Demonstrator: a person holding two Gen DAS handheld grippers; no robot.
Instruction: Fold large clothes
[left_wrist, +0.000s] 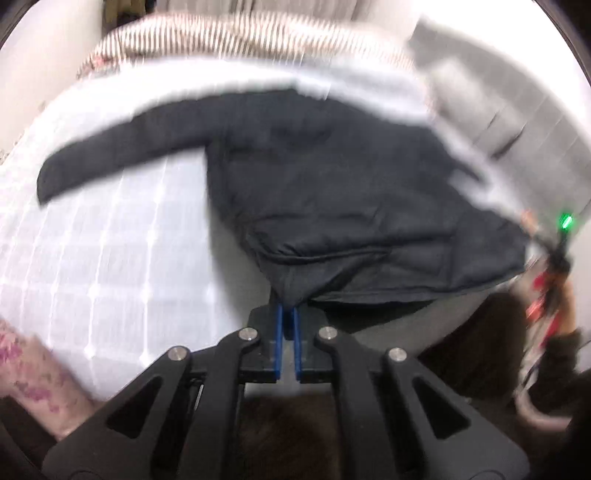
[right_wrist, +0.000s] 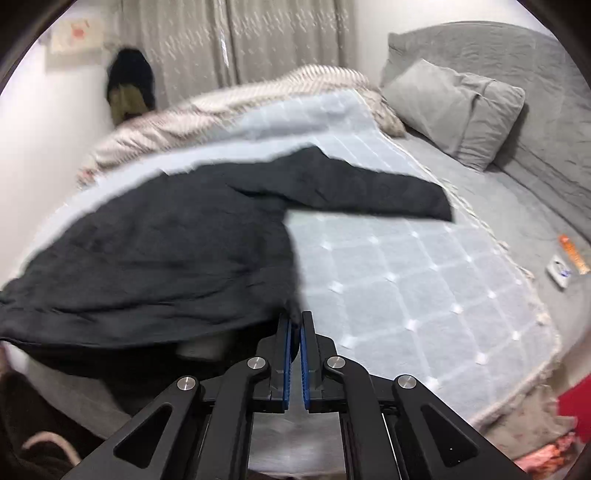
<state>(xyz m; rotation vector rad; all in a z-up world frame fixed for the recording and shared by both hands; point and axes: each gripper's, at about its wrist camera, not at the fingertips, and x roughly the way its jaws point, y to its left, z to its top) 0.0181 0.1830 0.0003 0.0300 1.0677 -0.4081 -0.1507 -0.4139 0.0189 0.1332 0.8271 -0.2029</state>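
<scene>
On the bed: a large black jacket (right_wrist: 177, 240) lies spread over a pale blue quilt (right_wrist: 406, 280), sleeves stretched out to either side, its hem at the near edge.
Left gripper (left_wrist: 288, 314): fingers together, clamped on one hem corner, which is pulled up into a peak.
Right gripper (right_wrist: 295, 325): fingers together, pinching the opposite hem corner.
Why held so: gripping both bottom corners probably lets the hem be carried up toward the collar for a first fold.
Surroundings: grey pillow (right_wrist: 454, 110) at the headboard, striped blanket (right_wrist: 207, 110) beyond the quilt.
Writing: none legible; the views are motion-blurred.
</scene>
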